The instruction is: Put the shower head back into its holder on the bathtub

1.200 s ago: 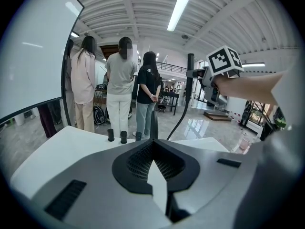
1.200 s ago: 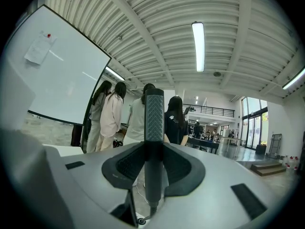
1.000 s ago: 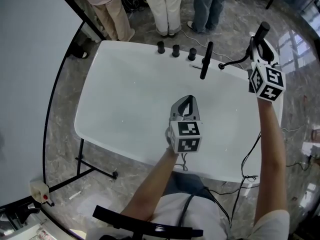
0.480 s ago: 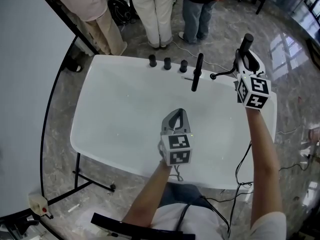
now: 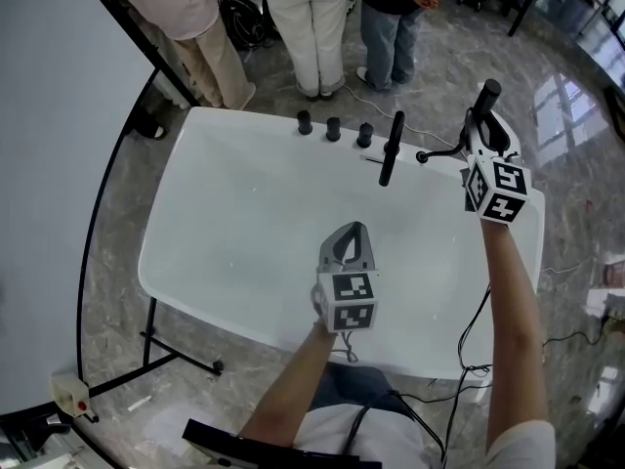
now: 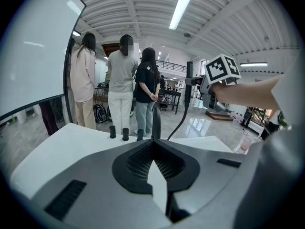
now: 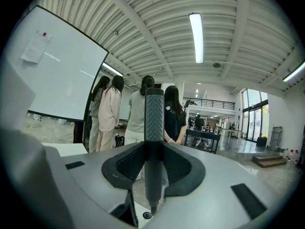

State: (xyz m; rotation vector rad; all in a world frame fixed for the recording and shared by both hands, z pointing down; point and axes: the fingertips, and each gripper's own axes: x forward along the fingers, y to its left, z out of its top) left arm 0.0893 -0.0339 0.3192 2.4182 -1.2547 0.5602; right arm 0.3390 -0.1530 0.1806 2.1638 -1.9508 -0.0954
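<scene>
The shower head (image 7: 154,123) is standing upright in my right tongs (image 7: 153,149), which are pinching its dark stem from both sides, with the textured upper part rising above them. In the head view I am holding it over the far right corner of the white bathtub (image 5: 225,223), clear of the rim. Its lower tip is hanging just above a small dark ring (image 7: 147,215) in the white rim, not touching it. A black hose (image 5: 444,149) is curving from the bottom of the stem down to the tub's rim beside a tall black post (image 5: 392,149).

My left tongs (image 6: 153,142) are pressed together at the tips and carrying nothing. They are hovering over the near middle of the tub top and pointing toward the far edge, well apart from the right ones. From their own view I am seeing the marker cube on the other hand high on the right, with the hose dropping below it.

Three black knobs (image 5: 333,128) are standing in a row along the far rim, just left of the post. Three people (image 5: 312,13) are standing on the marble floor (image 5: 117,262) beyond that rim, and a large whiteboard (image 5: 49,164) is leaning at the left.
</scene>
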